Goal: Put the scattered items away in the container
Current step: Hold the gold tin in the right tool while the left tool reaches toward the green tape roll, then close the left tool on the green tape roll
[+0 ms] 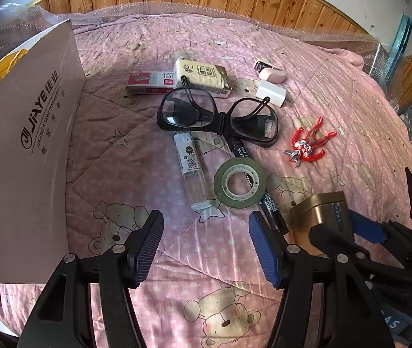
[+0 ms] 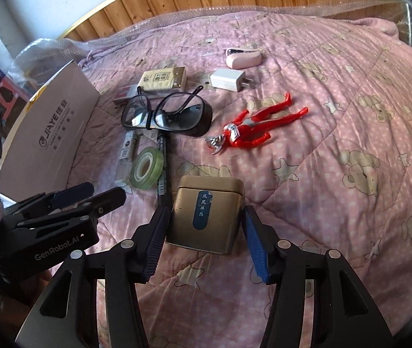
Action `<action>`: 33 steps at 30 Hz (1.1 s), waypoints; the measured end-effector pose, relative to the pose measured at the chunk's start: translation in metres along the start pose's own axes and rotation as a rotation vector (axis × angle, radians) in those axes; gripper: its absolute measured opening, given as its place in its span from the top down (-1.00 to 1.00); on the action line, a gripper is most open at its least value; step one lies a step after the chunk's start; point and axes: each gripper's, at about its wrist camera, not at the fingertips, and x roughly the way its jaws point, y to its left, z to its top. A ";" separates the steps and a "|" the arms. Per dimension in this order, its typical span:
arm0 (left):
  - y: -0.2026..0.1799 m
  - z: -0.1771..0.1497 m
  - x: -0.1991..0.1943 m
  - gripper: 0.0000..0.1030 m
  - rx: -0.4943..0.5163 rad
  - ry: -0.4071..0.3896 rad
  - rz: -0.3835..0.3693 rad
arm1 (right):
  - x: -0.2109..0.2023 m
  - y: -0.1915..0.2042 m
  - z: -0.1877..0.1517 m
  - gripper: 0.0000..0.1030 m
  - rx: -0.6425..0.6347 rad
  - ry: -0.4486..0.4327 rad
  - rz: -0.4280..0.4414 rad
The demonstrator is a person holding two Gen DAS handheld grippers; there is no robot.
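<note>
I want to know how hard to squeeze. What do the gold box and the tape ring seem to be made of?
The gold box looks like thin metal with a brushed brassy sheen and a seamed lid, probably a tin. The tape ring looks like glossy translucent greenish plastic film wound on a pale core, which may be plastic.

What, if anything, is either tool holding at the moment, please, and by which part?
Nothing is held yet. The right tool is open astride the gold tin, one finger beside each side wall; the left tool is open and empty.
</note>
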 end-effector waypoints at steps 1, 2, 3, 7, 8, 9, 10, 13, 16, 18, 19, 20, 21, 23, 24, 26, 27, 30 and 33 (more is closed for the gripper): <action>0.003 0.000 0.003 -0.02 -0.010 0.007 0.004 | -0.001 -0.004 0.001 -0.06 0.015 -0.005 -0.004; 0.006 -0.001 0.005 0.15 -0.024 0.015 0.006 | -0.001 -0.008 0.003 -0.06 0.029 -0.009 -0.008; 0.008 0.000 0.006 0.18 -0.039 0.020 0.005 | -0.001 -0.012 0.004 -0.06 0.043 -0.010 -0.007; 0.007 0.004 0.003 0.15 -0.055 0.006 -0.026 | 0.002 -0.017 0.007 -0.11 0.076 -0.006 0.013; 0.004 0.005 0.003 0.08 -0.045 0.003 -0.037 | 0.004 -0.016 0.008 -0.12 0.078 -0.005 0.010; -0.001 0.007 0.006 0.02 -0.030 0.007 -0.043 | 0.005 -0.016 0.008 -0.12 0.078 -0.003 0.008; -0.007 0.008 0.008 -0.06 -0.013 0.012 -0.045 | 0.007 -0.017 0.008 -0.12 0.076 0.000 0.005; -0.023 0.016 0.018 -0.12 0.028 0.019 -0.054 | 0.010 -0.020 0.009 -0.08 0.087 0.007 0.010; -0.028 0.024 0.027 -0.09 0.043 0.007 -0.043 | 0.007 -0.025 0.010 -0.06 0.103 0.003 0.012; -0.027 0.026 0.029 0.10 0.033 0.009 -0.042 | 0.005 -0.029 0.012 -0.05 0.121 -0.005 0.019; -0.025 0.028 0.029 0.15 0.024 0.010 -0.052 | 0.005 -0.030 0.013 -0.05 0.126 -0.006 0.022; -0.024 0.028 0.029 0.20 0.017 0.008 -0.057 | 0.005 -0.031 0.014 -0.05 0.131 -0.005 0.026; -0.022 0.028 0.028 0.20 0.010 0.008 -0.059 | 0.007 -0.032 0.015 -0.06 0.137 -0.002 0.030; -0.022 0.029 0.028 0.20 0.000 0.011 -0.069 | 0.011 -0.031 0.015 -0.10 0.143 0.006 0.036; -0.023 0.030 0.029 0.19 0.001 0.012 -0.072 | 0.012 -0.031 0.015 -0.11 0.145 0.006 0.037; -0.027 0.031 0.033 -0.09 0.027 0.018 -0.069 | 0.014 -0.027 0.016 -0.11 0.126 0.005 0.026; -0.031 0.031 0.034 -0.14 0.047 0.015 -0.063 | 0.014 -0.026 0.016 -0.08 0.119 0.007 0.024; -0.031 0.033 0.035 0.06 0.063 -0.002 -0.025 | 0.014 -0.025 0.016 -0.07 0.117 0.011 0.041; -0.019 0.035 0.028 0.65 0.024 0.011 -0.097 | 0.010 -0.025 0.017 -0.05 0.119 0.003 0.059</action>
